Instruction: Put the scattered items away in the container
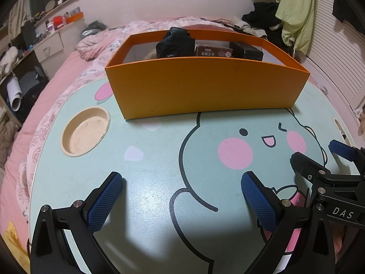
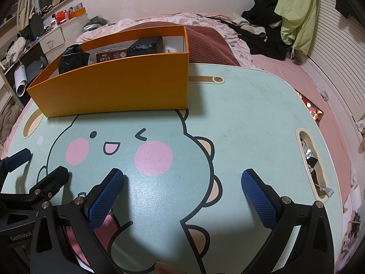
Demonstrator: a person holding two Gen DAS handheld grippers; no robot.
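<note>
Two grippers, my left gripper (image 1: 181, 196) and right gripper (image 2: 182, 196), hovered with jaws spread wide and empty above the table (image 1: 159, 150). One orange container (image 1: 205, 89) stood at its far edge holding three things I could count: a black bag (image 1: 174, 43), a card box (image 1: 214, 51), a dark case (image 1: 245, 50). Any nudge risked sliding that light container off.
</note>
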